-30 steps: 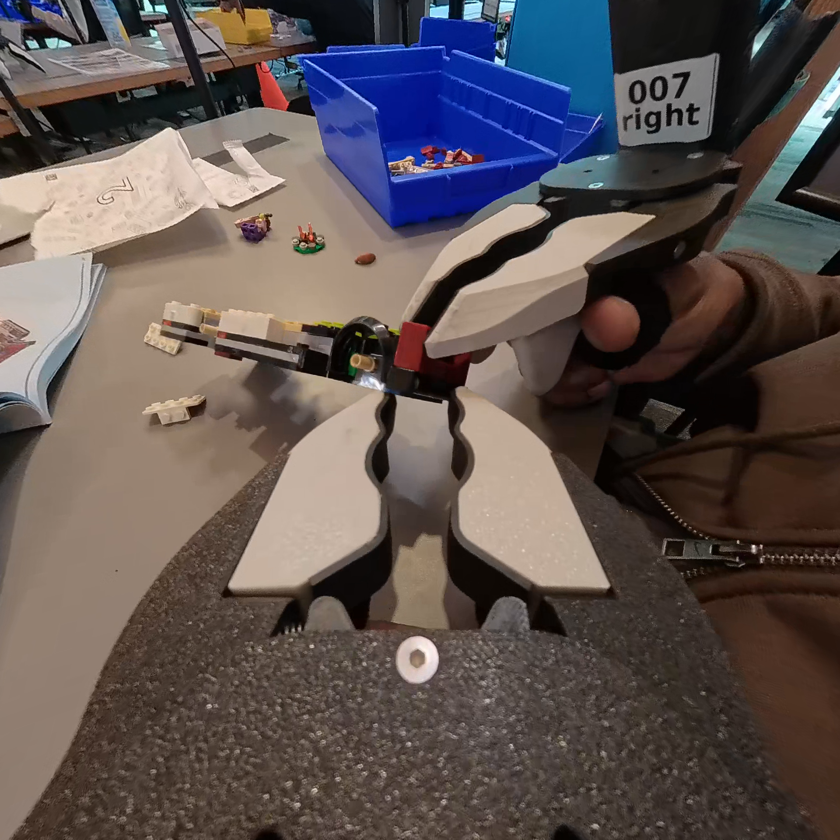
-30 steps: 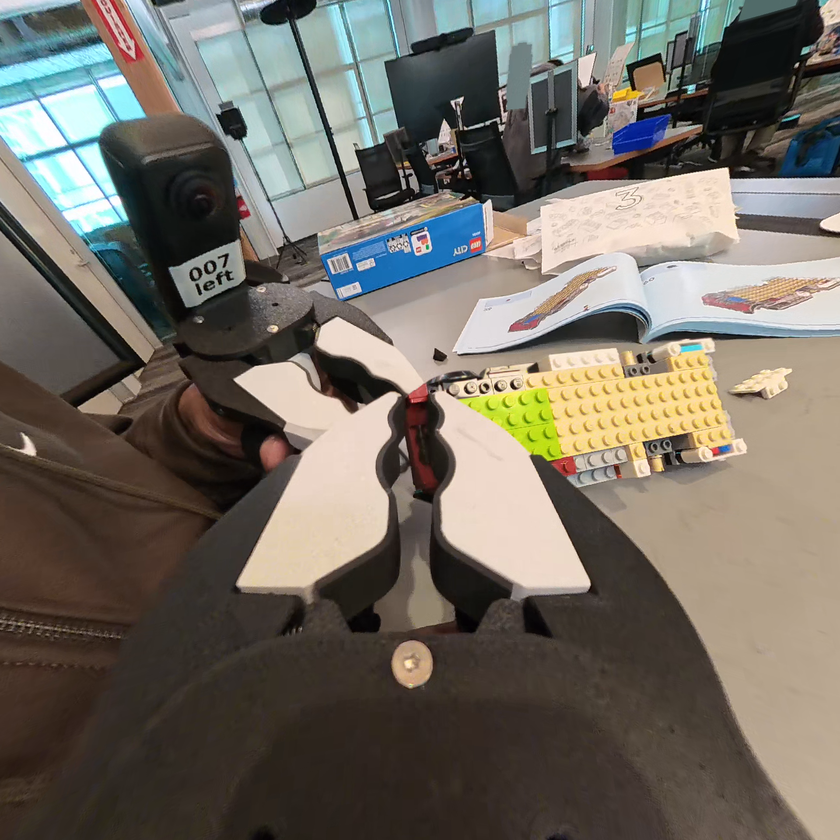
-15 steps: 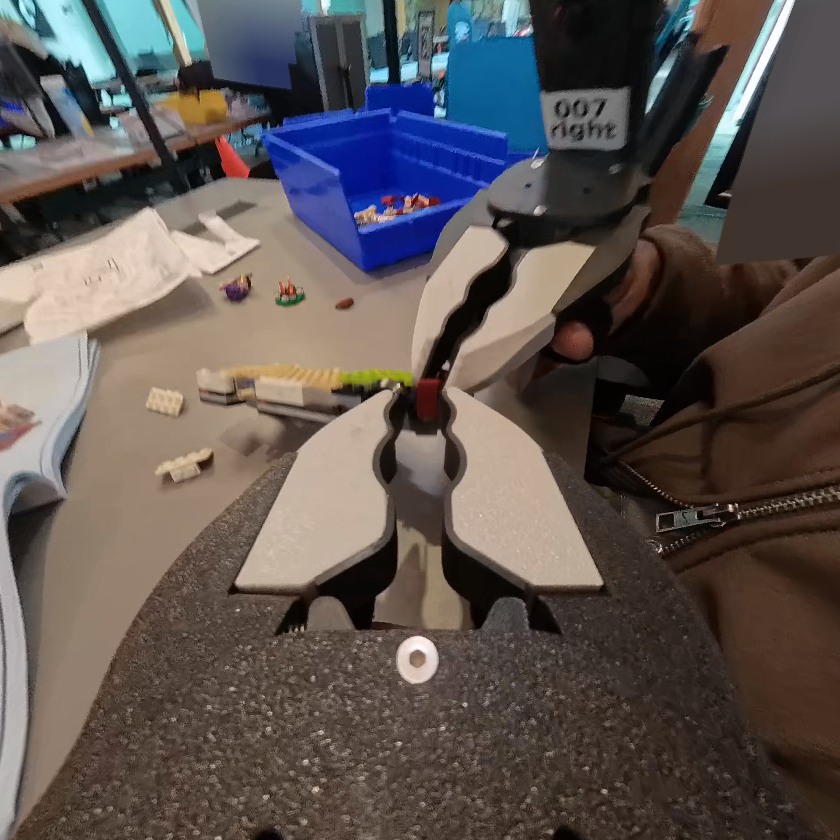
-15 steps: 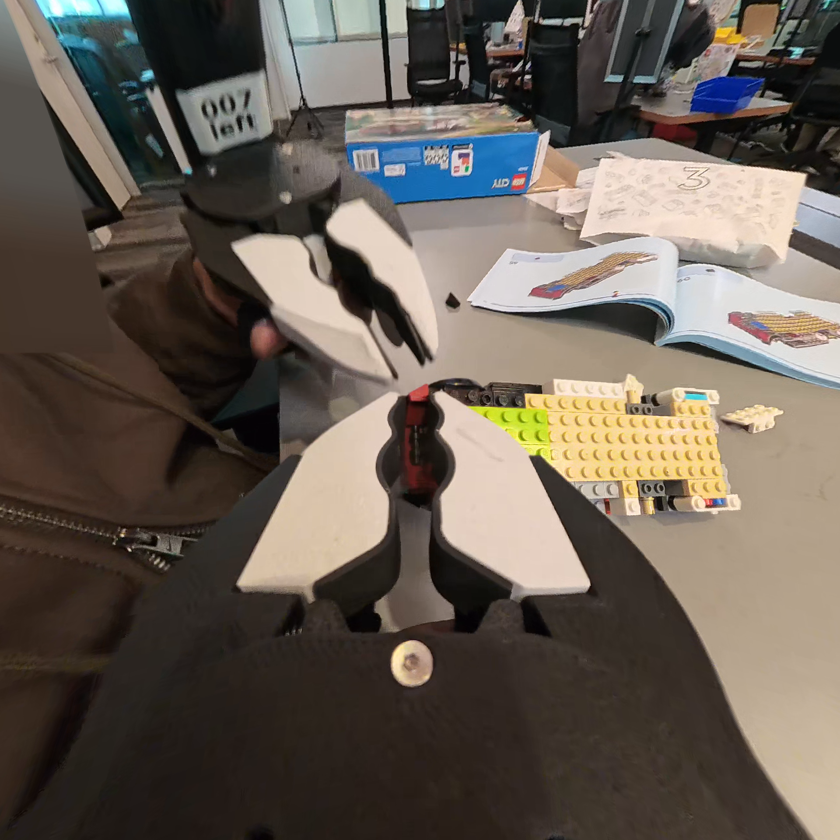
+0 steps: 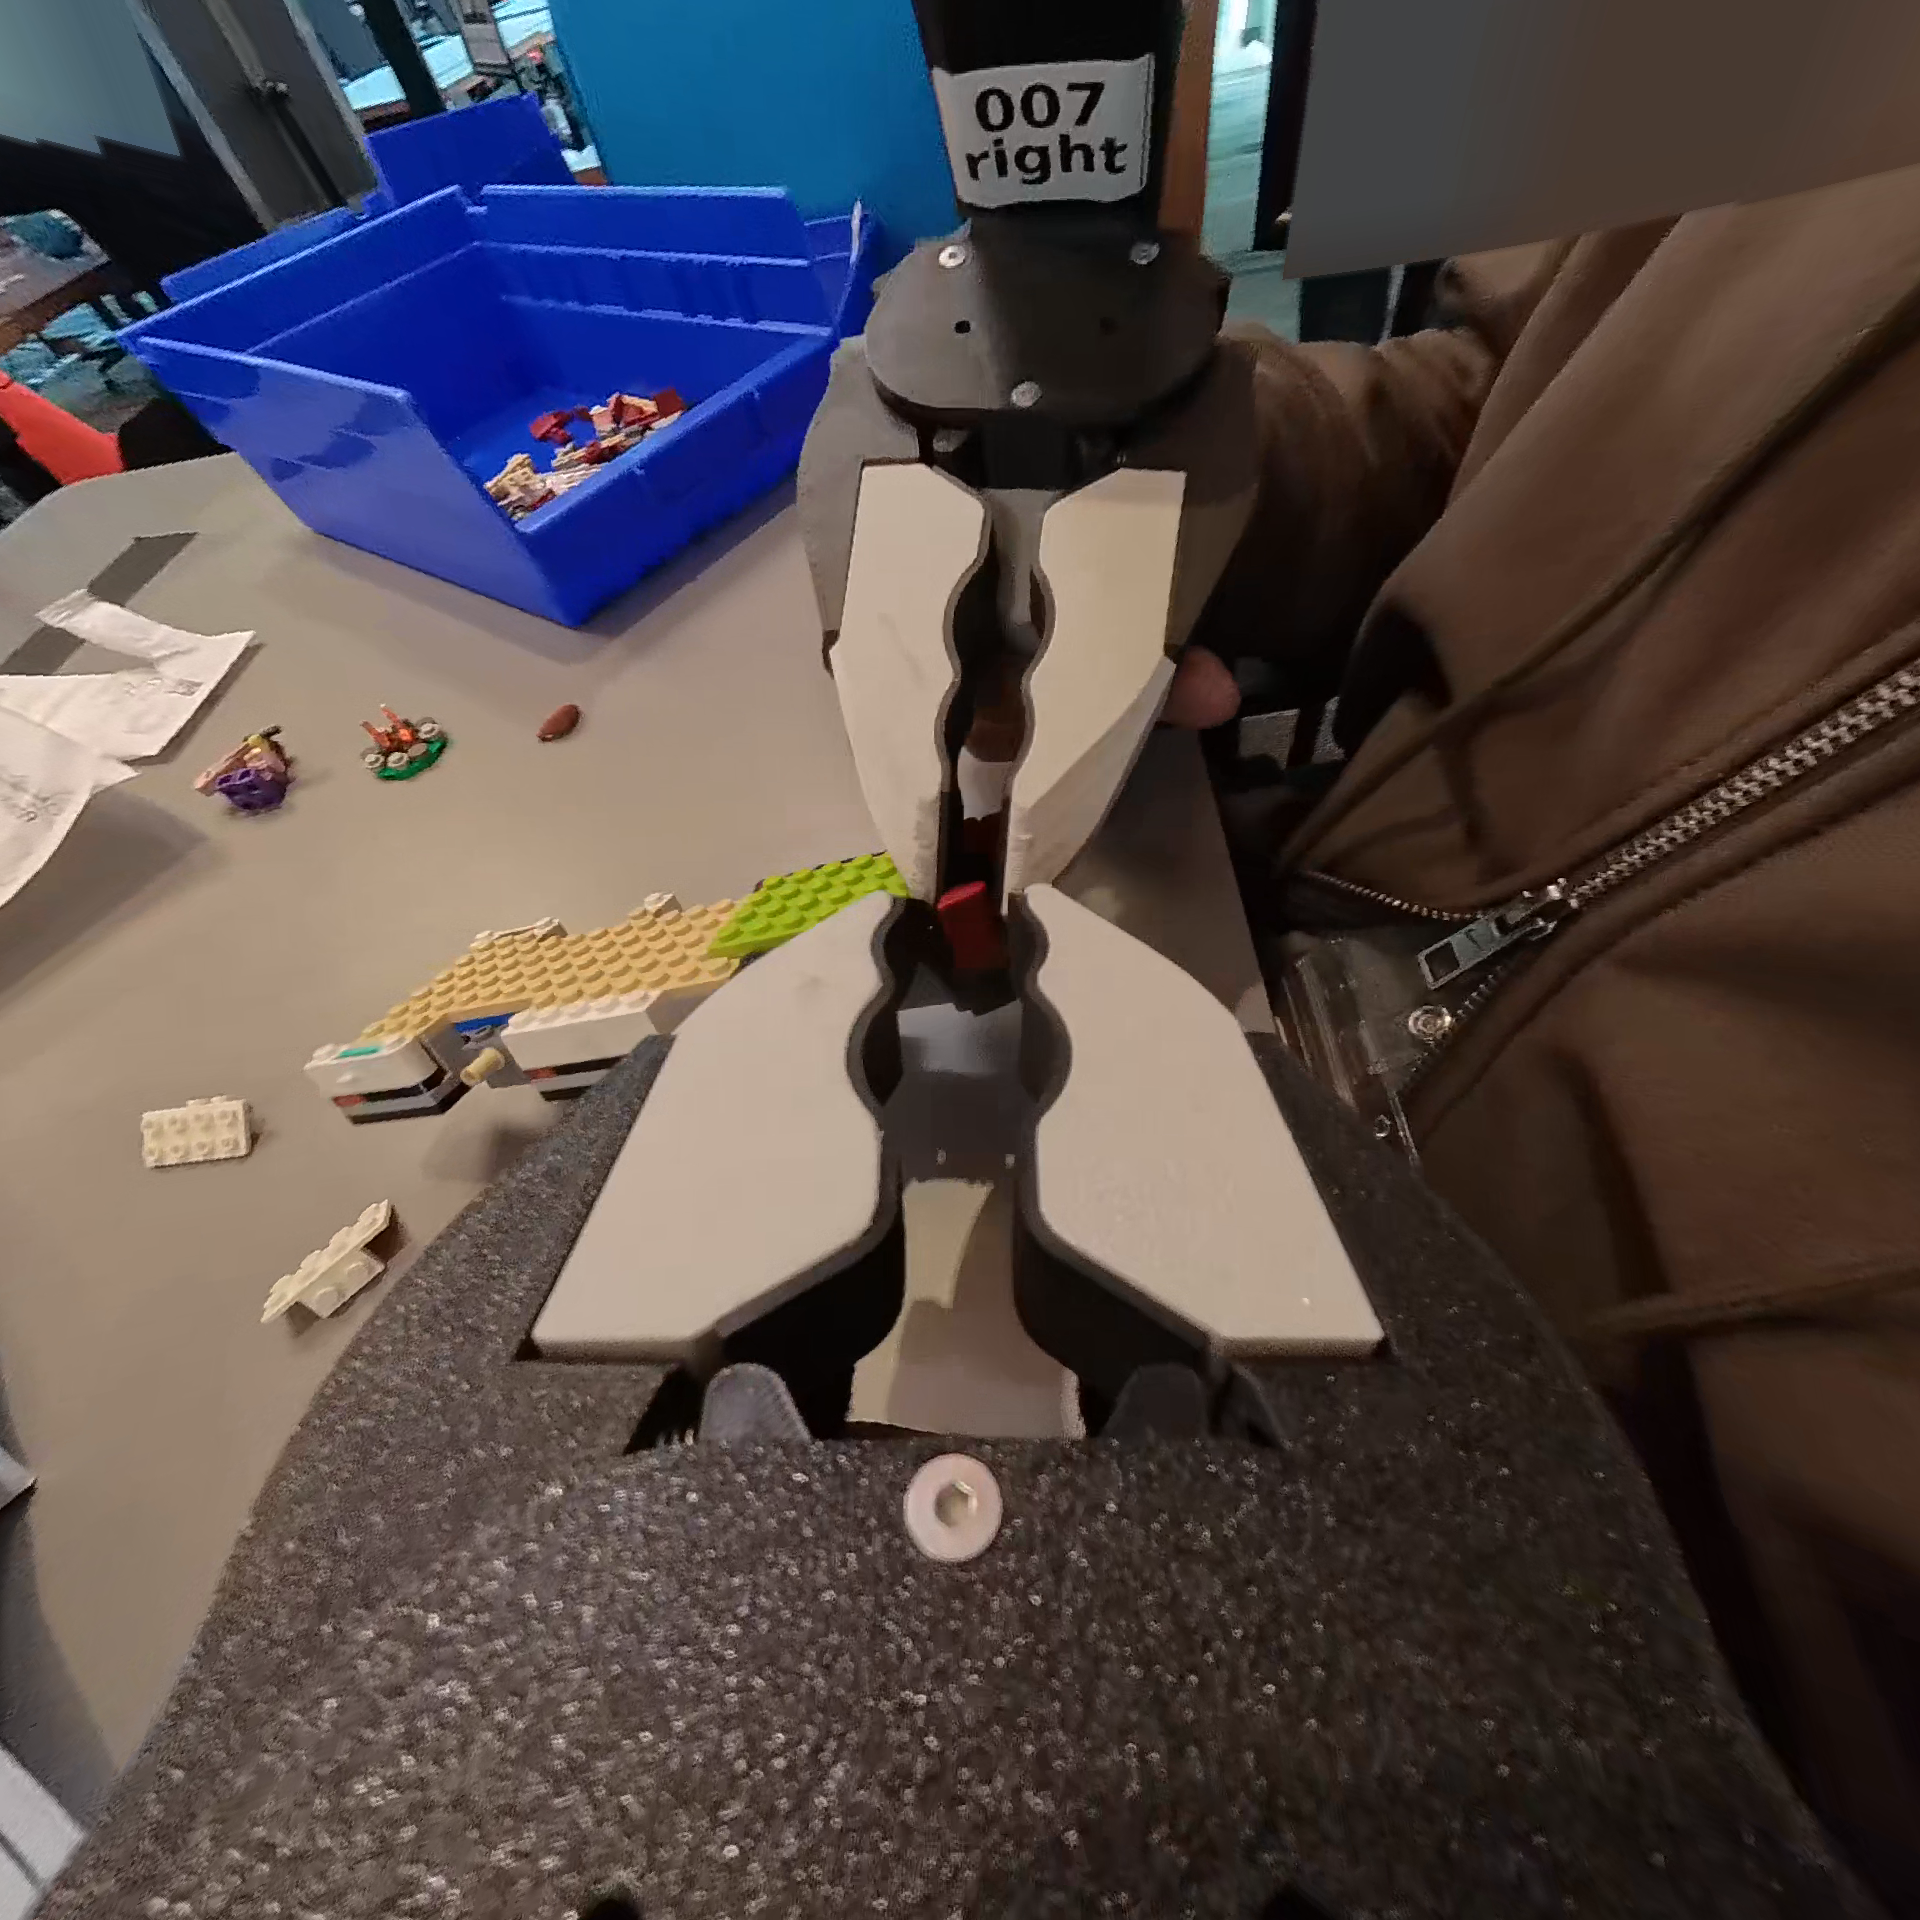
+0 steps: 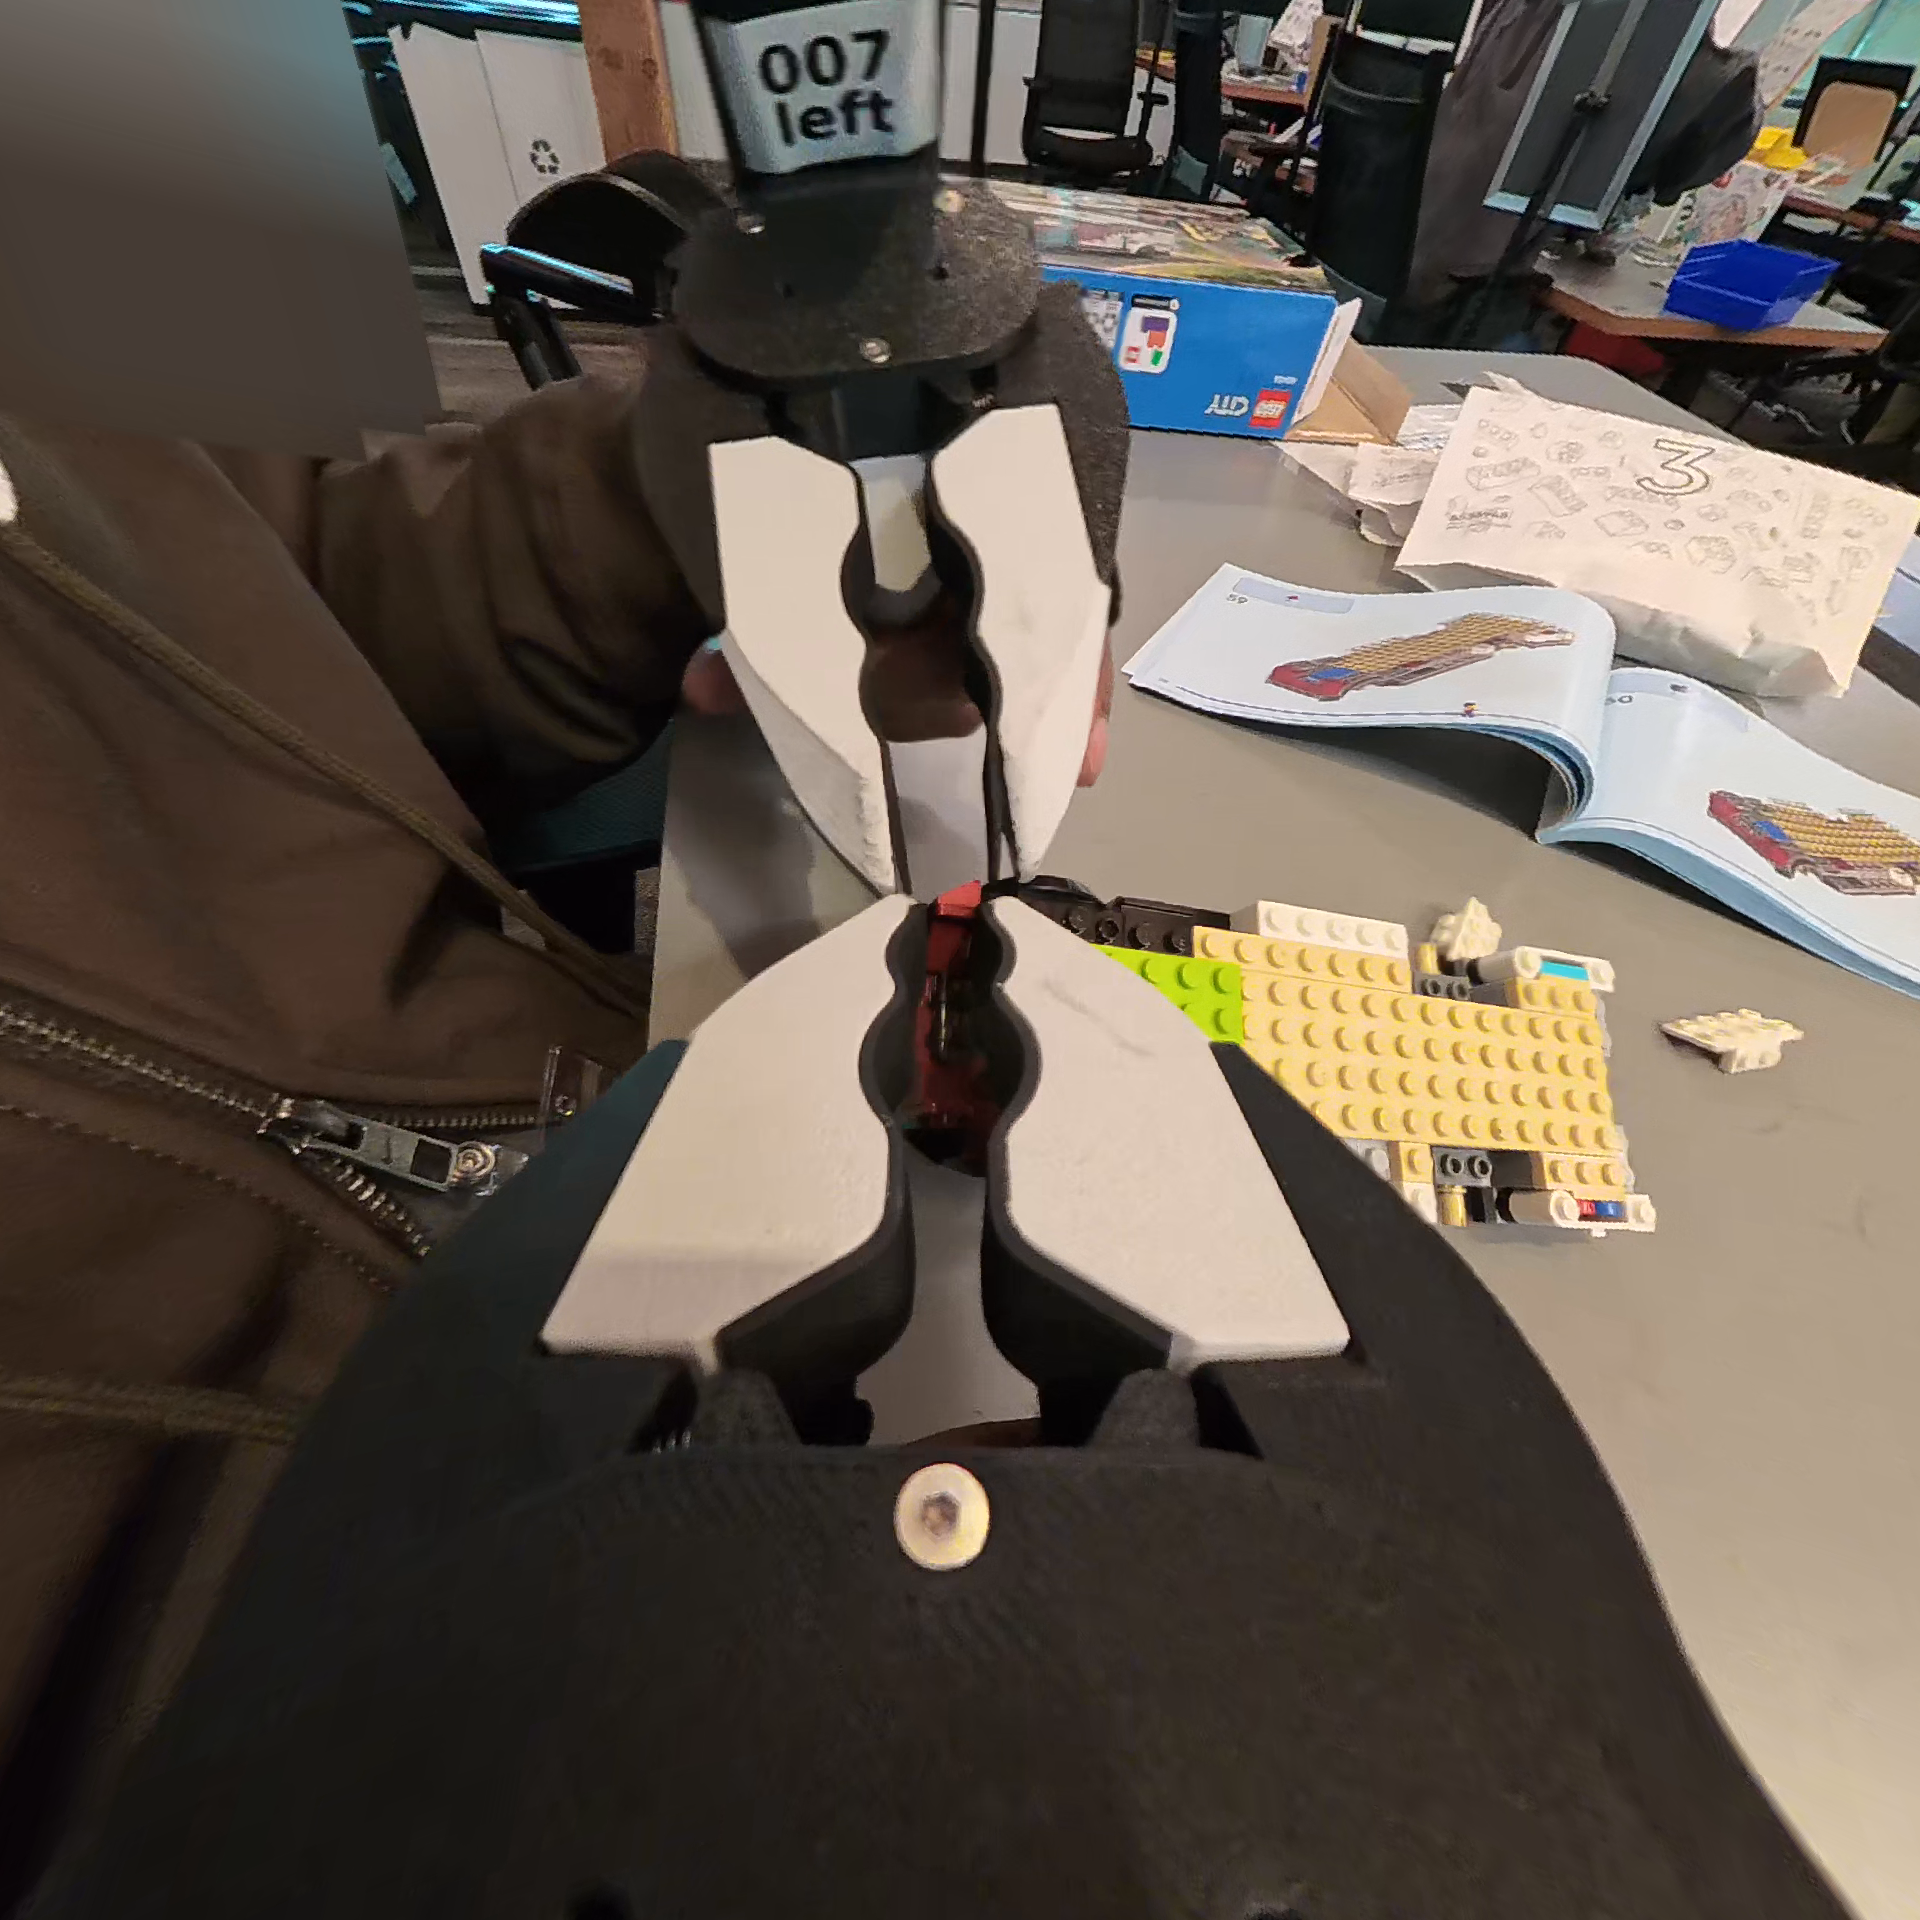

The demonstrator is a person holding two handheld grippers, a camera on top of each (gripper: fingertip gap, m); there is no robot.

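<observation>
Left wrist view: the left claw (image 5: 956, 914) stands apart at frame centre around the dark red brick piece (image 5: 971, 920), gaps showing at both pads. Bare grey surface (image 5: 623, 748) lies open upper left before the blue bin (image 5: 416, 488); the surface edge runs just right of the claws.

Right wrist view: the right claw (image 6: 951, 920) is clamped on that red piece (image 6: 951, 966). The tan brick model (image 6: 1434, 1060) lies right of centre, open surface below it

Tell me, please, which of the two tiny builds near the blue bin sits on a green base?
The right-hand build, next to the brown piece; the other build is purple and lies closer to the white paper.
</observation>
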